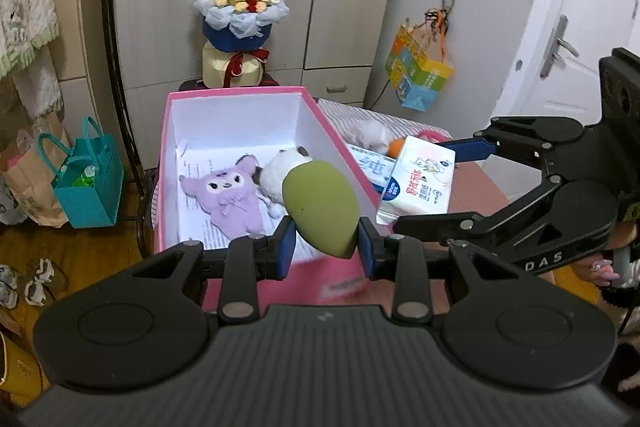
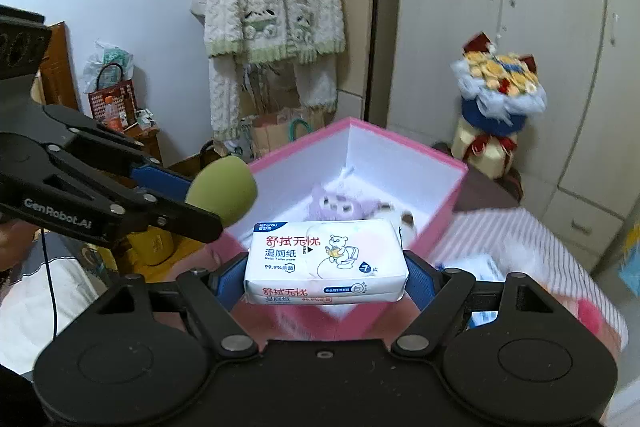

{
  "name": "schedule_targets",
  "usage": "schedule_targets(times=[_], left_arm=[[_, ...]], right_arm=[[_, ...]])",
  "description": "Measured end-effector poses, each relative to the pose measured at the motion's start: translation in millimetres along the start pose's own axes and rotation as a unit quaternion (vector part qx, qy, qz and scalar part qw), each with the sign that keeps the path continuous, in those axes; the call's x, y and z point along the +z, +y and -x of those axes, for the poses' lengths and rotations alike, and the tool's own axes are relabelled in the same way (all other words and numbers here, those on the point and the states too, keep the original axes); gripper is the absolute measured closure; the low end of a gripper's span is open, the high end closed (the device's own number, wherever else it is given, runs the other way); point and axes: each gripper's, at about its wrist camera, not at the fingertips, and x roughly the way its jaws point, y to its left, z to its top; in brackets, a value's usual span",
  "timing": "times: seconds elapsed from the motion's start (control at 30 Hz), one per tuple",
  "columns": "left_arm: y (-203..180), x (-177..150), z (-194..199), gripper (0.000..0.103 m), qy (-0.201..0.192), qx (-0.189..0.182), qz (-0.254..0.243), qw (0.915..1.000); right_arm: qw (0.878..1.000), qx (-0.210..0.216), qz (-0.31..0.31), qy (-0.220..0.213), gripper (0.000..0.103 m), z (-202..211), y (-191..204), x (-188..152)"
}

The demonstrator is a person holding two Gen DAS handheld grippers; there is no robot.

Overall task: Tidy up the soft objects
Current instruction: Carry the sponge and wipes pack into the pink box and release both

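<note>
My left gripper (image 1: 326, 247) is shut on a green egg-shaped sponge (image 1: 320, 205), held above the near edge of the pink box (image 1: 340, 143). That sponge (image 2: 222, 189) and the left gripper (image 2: 192, 203) also show at the left of the right wrist view. My right gripper (image 2: 326, 277) is shut on a white pack of wet wipes (image 2: 326, 261), held over the box's near corner (image 2: 456, 187). From the left wrist view, the pack (image 1: 420, 183) sits to the right of the sponge in the right gripper (image 1: 436, 183). Inside the box lie a purple plush (image 1: 232, 197) and a white plush (image 1: 276, 175).
A striped cloth (image 2: 532, 239) with a fluffy white item (image 1: 372, 133) and a blue-white pack (image 1: 368, 163) lies right of the box. A bouquet (image 1: 238, 15) stands behind it before wardrobe doors. A teal bag (image 1: 90, 183) and shoes (image 1: 38, 281) are on the floor at left.
</note>
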Motion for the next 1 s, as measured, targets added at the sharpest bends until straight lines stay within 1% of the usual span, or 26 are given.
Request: schedule_targets(times=[0.07, 0.17, 0.33, 0.43, 0.6, 0.77, 0.87, 0.93, 1.0], left_arm=[[10.2, 4.7, -10.3, 0.071, 0.004, 0.008, 0.006, 0.9999], [23.0, 10.9, -28.4, 0.071, 0.011, 0.03, 0.008, 0.9995], [37.9, 19.0, -56.2, 0.071, 0.036, 0.056, 0.002, 0.9978], [40.6, 20.0, -67.5, 0.071, 0.042, 0.077, -0.007, 0.9961], [43.2, 14.9, -79.0, 0.071, 0.049, 0.09, -0.017, 0.9946], [51.6, 16.3, -87.5, 0.07, 0.047, 0.112, -0.001, 0.9925], [54.6, 16.1, -88.7, 0.067, 0.044, 0.129, 0.011, 0.9906], [56.9, 16.8, -84.4, 0.05, 0.034, 0.129, 0.026, 0.9908], [56.6, 17.6, -77.3, 0.042, 0.022, 0.124, 0.032, 0.9915]], right_arm=[[1.0, 0.001, 0.004, -0.001, 0.02, -10.2, -0.5, 7.7], [1.0, 0.008, 0.01, 0.003, 0.02, -31.9, -3.5, 19.0], [0.999, 0.022, 0.001, 0.042, 0.02, -80.8, -20.0, 30.5], [0.998, 0.028, 0.005, 0.057, 0.02, -98.4, -20.8, 31.7], [0.996, 0.016, 0.045, 0.078, 0.02, -114.6, -12.9, 33.5], [0.992, 0.011, 0.075, 0.102, 0.019, -130.3, -7.8, 34.8], [0.989, 0.002, 0.085, 0.12, 0.017, -141.2, -3.8, 31.7], [0.989, 0.002, 0.085, 0.118, 0.015, -142.8, -3.7, 28.8], [0.99, 0.0, 0.079, 0.113, 0.013, -139.2, -4.6, 28.6]])
